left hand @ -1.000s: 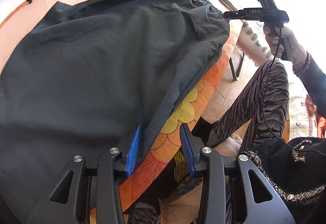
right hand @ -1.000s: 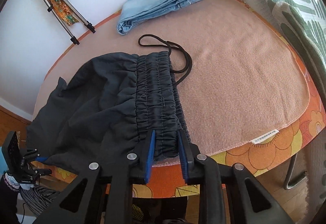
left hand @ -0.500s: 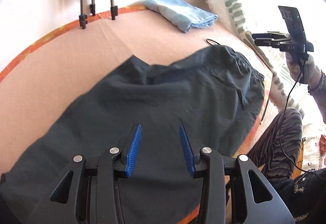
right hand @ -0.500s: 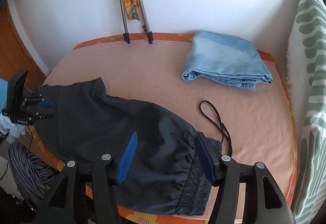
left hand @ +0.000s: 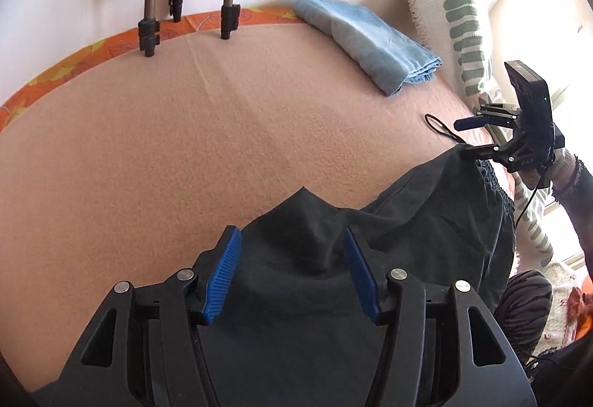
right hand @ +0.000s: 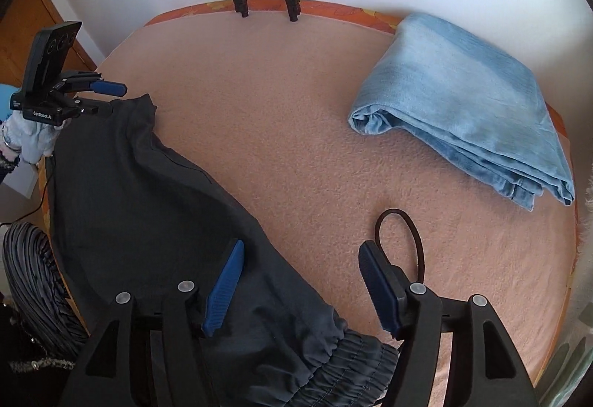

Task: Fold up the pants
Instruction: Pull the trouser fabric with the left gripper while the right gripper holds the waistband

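Note:
Dark grey pants (left hand: 426, 232) (right hand: 141, 207) lie along the near side of a pink blanket-covered table (left hand: 185, 129) (right hand: 278, 110). My left gripper (left hand: 292, 273) (right hand: 118, 98) hovers over the leg end. Its jaws are opening, and a raised fold of cloth stands between the blue pads without being pressed. My right gripper (right hand: 302, 281) (left hand: 467, 136) is over the gathered waistband (right hand: 344, 355). Its jaws are opening too, one pad above the pants and the other above the blanket. The black drawstring loop (right hand: 400, 221) lies just beyond.
A folded light-blue garment (left hand: 370, 43) (right hand: 463, 103) rests at the far right of the table. Tripod legs (left hand: 226, 17) (right hand: 241, 3) stand at the back edge by the wall. A green-patterned pillow (left hand: 456, 10) is on the right. The person's striped leg (left hand: 526, 310) is beside the table.
Both grippers moved from the table's near edge in over the blanket, bringing the pants' edge with them. Both jaws have widened. The right one has let go of the waistband.

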Demonstrator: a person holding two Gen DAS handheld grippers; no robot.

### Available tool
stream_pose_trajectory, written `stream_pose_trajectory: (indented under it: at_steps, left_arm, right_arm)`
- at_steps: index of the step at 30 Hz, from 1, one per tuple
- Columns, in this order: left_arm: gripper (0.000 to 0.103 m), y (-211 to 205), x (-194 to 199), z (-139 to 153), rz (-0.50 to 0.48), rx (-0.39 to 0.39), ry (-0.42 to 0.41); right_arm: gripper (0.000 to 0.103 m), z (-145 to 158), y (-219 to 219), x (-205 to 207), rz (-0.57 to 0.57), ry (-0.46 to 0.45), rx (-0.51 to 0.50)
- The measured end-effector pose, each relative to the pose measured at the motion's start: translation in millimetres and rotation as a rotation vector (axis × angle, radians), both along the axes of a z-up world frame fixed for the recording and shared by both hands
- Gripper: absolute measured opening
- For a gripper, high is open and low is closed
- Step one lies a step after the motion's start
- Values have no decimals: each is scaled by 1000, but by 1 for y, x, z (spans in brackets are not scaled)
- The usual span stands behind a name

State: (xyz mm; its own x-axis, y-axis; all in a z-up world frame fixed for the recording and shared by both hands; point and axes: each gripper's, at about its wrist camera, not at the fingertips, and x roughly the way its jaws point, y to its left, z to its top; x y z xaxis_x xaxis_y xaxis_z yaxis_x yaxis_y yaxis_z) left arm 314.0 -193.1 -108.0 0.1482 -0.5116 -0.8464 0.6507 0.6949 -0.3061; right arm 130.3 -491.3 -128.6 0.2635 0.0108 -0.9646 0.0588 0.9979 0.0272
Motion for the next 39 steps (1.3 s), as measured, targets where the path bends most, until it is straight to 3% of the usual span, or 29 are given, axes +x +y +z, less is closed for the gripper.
stream_pose_trajectory:
  at_steps: [6,11,14,16,17,19,21,24,26,29,30,31,33,36,38,39]
  left_arm:
    - [57,-14,11,-11,-72,26,60]
    - [57,-15,16,-25,-61,-35,115]
    - [38,-16,11,-27,-76,-74,116]
    - [2,-19,6,-26,-76,-59,83]
    - [1,-19,5,-26,-74,-73,78]
    - [1,-19,-1,-19,-67,-88,29]
    - [0,-19,-7,-8,-53,-94,-36]
    - [0,-12,-10,11,-12,-128,-119]
    - [0,-9,-8,19,-19,-132,-145]
    - [5,-6,8,9,7,-96,-68]
    - [16,-6,13,4,14,-85,-46]
    - [36,-9,16,-1,10,-82,-13]
    - [62,-12,21,-9,-4,-89,48]
    - [64,-20,20,-19,-5,-28,4]
    - [59,-23,13,-22,-34,-30,-5]
    - [43,-27,10,-24,-53,-29,-14]
  right_arm:
    - [67,-27,-15,7,39,34,89]
    - [70,-37,-23,10,69,38,145]
    - [70,-35,-24,8,83,40,167]
    - [70,-35,-24,8,102,55,170]
    - [67,-35,-23,6,111,62,171]
    - [58,-34,-18,2,125,72,151]
    - [36,-33,-13,-2,128,78,127]
    - [15,-31,4,-9,135,80,57]
    - [11,-27,22,-15,179,76,-33]
    - [9,-17,32,-20,185,52,-53]
    - [8,-14,32,-21,179,46,-57]
    - [8,-12,31,-22,176,44,-61]
    - [7,-8,29,-23,172,40,-65]
    - [6,-8,27,-21,165,41,-66]
    - [6,-9,31,-22,168,42,-72]
    - [6,-9,31,-22,169,41,-73]
